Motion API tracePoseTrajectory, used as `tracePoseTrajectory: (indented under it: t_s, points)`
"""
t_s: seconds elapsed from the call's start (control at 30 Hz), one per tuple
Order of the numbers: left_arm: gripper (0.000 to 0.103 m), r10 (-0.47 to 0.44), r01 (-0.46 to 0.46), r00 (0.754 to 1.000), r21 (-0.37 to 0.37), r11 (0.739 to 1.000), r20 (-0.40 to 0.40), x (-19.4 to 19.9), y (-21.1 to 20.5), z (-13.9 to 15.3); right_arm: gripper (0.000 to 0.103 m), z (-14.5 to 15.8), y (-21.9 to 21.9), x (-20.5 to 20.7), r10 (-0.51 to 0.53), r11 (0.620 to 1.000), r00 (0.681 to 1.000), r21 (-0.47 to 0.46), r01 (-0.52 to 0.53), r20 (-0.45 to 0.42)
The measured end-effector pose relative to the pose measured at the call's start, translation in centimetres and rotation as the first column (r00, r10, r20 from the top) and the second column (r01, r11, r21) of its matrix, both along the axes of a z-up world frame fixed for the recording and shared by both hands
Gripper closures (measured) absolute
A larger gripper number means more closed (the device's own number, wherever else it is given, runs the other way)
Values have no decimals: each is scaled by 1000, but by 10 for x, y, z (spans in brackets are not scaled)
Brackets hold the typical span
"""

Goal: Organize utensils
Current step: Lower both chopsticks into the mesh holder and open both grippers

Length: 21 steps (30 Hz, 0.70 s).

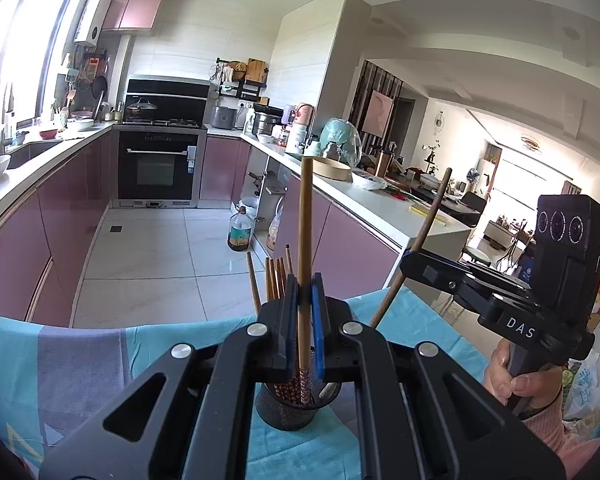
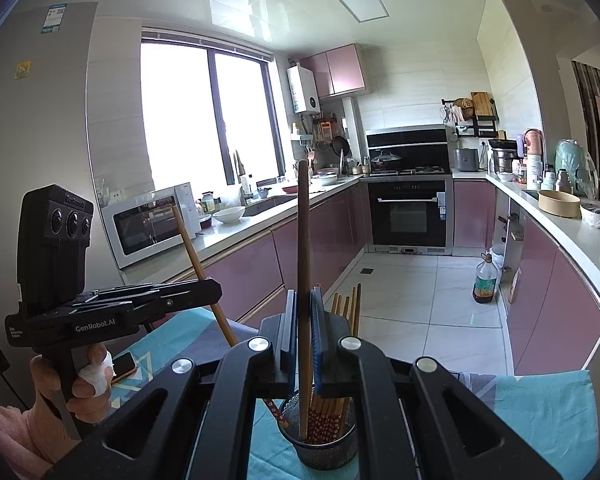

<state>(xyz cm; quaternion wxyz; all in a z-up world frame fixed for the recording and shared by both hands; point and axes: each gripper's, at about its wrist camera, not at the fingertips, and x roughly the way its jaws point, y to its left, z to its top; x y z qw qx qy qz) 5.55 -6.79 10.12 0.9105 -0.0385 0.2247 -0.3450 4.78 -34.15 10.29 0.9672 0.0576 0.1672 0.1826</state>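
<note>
A black mesh utensil cup (image 1: 288, 410) stands on the teal cloth and holds several chopsticks (image 1: 277, 278); it also shows in the right wrist view (image 2: 320, 446). My left gripper (image 1: 305, 320) is shut on one brown chopstick (image 1: 305, 216), held upright with its patterned lower end inside the cup. My right gripper (image 2: 303, 340) is shut on another chopstick (image 2: 303, 240), also upright with its lower end in the cup (image 2: 302, 420). Each gripper shows in the other's view, the right (image 1: 460, 280) and the left (image 2: 140, 304), with its chopstick slanting.
The cup stands on a table with a teal and grey cloth (image 1: 80, 360). A phone (image 2: 124, 365) lies on the cloth at left. Pink kitchen cabinets (image 2: 320, 240), an oven (image 1: 156, 168) and an oil bottle (image 1: 239, 234) on the tiled floor lie beyond.
</note>
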Motion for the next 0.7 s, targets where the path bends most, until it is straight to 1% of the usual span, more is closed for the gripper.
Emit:
tracePoseTrajectory:
  t_s: [0.23, 0.7]
  points:
    - [96, 0, 0, 1000, 13, 1000, -13, -3, -4, -5, 98, -5, -3, 6, -7, 1000, 1000, 7, 7, -21]
    - [96, -6, 7, 999, 31, 1000, -36, -4, -7, 0, 98, -13, 1, 22, -36, 999, 997, -5, 35, -63]
